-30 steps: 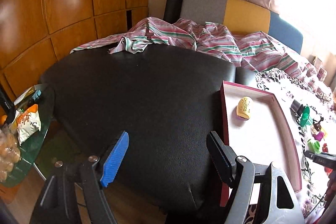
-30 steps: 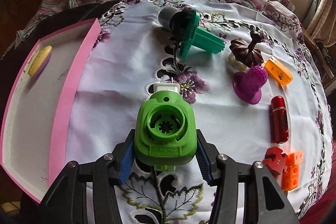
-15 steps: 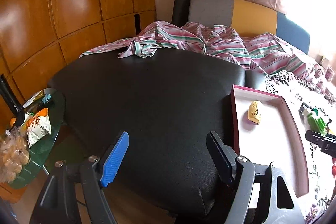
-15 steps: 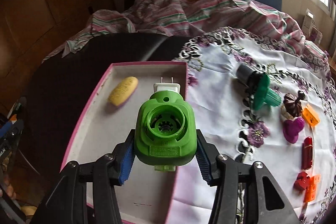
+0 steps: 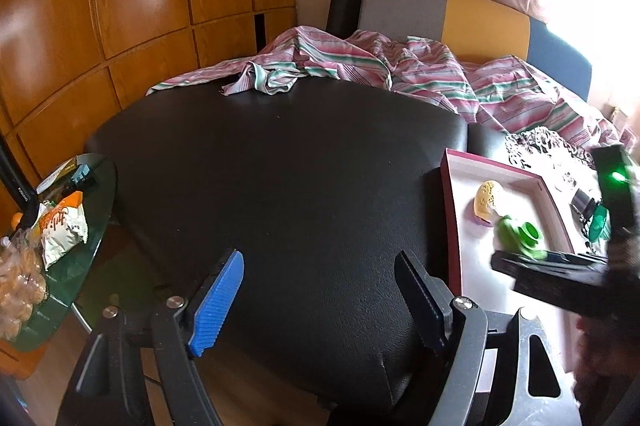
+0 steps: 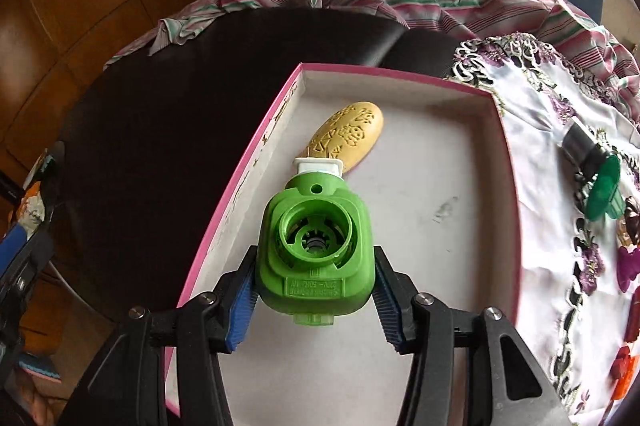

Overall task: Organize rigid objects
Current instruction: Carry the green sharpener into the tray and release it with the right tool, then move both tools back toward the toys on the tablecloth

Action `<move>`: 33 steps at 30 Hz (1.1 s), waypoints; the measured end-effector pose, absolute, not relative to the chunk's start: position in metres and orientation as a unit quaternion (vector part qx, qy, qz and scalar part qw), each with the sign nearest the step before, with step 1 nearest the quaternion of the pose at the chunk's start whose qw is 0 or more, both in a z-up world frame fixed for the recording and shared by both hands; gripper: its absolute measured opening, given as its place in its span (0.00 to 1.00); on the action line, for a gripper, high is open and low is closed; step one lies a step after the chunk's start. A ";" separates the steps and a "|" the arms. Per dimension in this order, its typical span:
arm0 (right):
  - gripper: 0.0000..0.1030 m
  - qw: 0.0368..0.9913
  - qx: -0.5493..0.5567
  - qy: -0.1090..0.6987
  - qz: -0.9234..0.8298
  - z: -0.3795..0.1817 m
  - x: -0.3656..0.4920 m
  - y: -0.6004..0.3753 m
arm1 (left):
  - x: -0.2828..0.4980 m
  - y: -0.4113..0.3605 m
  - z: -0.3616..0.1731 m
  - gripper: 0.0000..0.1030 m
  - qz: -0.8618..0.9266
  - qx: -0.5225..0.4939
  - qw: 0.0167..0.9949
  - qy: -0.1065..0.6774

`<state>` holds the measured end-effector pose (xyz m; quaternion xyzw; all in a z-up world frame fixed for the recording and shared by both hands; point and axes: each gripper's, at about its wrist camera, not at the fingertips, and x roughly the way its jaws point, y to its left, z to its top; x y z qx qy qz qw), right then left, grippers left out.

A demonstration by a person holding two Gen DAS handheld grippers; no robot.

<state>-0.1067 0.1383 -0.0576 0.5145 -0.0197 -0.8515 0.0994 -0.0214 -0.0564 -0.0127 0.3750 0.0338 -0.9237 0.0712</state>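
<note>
Your right tongs [image 6: 316, 300] are pinching the green hard-plastic plug-in device [image 6: 316, 242] by its flat sides, above the pink-rimmed white tray [image 6: 404, 80]. It is looking light, stiff and smooth. Your left tongs [image 5: 320, 298] are standing spread, holding nothing. Beyond, the yellow carved oval piece [image 6: 348, 138] is lying inside the tray.

green plug-in device [image 6: 316, 246] carried over pink tray [image 6: 404, 76]

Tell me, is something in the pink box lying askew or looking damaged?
Nothing stands out. The pink-rimmed box holds only a yellow embossed oval piece, lying diagonally but intact; the right gripper holds a green plastic plug-in device above it.
</note>
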 end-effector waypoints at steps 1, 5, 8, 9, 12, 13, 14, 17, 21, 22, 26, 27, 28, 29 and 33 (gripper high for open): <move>0.51 0.102 0.520 -0.024 -0.848 -0.063 -0.112 0.135 | -0.021 -0.055 -0.014 0.76 -0.923 0.376 0.070 0.034; 0.51 0.113 0.529 -0.046 -0.840 -0.071 -0.123 0.131 | -0.022 -0.051 -0.016 0.78 -0.923 0.378 0.065 0.030; 0.52 0.128 0.530 -0.067 -0.836 -0.073 -0.124 0.131 | -0.023 -0.047 -0.017 0.79 -0.923 0.379 0.061 0.025; 0.52 0.132 0.527 -0.068 -0.837 -0.072 -0.123 0.131 | -0.023 -0.046 -0.016 0.79 -0.923 0.378 0.061 0.024; 0.53 0.136 0.521 -0.071 -0.840 -0.071 -0.118 0.133 | -0.024 -0.044 -0.016 0.79 -0.924 0.378 0.058 0.024; 0.53 0.136 0.519 -0.073 -0.841 -0.070 -0.115 0.135 | -0.024 -0.043 -0.016 0.79 -0.924 0.378 0.057 0.023; 0.53 0.136 0.515 -0.075 -0.843 -0.068 -0.113 0.136 | -0.023 -0.043 -0.016 0.79 -0.925 0.376 0.056 0.022; 0.53 0.135 0.504 -0.077 -0.850 -0.062 -0.104 0.142 | -0.021 -0.041 -0.014 0.80 -0.926 0.375 0.052 0.019; 0.53 0.130 0.492 -0.080 -0.857 -0.054 -0.096 0.150 | -0.019 -0.035 -0.012 0.80 -0.928 0.371 0.045 0.012; 0.53 0.127 0.489 -0.081 -0.859 -0.052 -0.094 0.153 | -0.018 -0.033 -0.011 0.80 -0.928 0.370 0.043 0.010; 0.53 0.115 0.478 -0.079 -0.867 -0.043 -0.086 0.168 | -0.016 -0.026 -0.008 0.80 -0.929 0.367 0.034 0.001; 0.53 0.111 0.474 -0.078 -0.870 -0.042 -0.086 0.170 | -0.016 -0.025 -0.008 0.80 -0.930 0.367 0.032 0.000; 0.53 0.107 0.471 -0.078 -0.872 -0.039 -0.084 0.174 | -0.016 -0.022 -0.007 0.80 -0.930 0.367 0.029 -0.002; 0.53 0.104 0.468 -0.078 -0.874 -0.037 -0.083 0.178 | -0.016 -0.021 -0.007 0.80 -0.930 0.367 0.026 -0.004; 0.53 0.089 0.459 -0.082 -0.880 -0.029 -0.078 0.196 | -0.016 -0.011 -0.004 0.83 -0.931 0.364 0.016 -0.012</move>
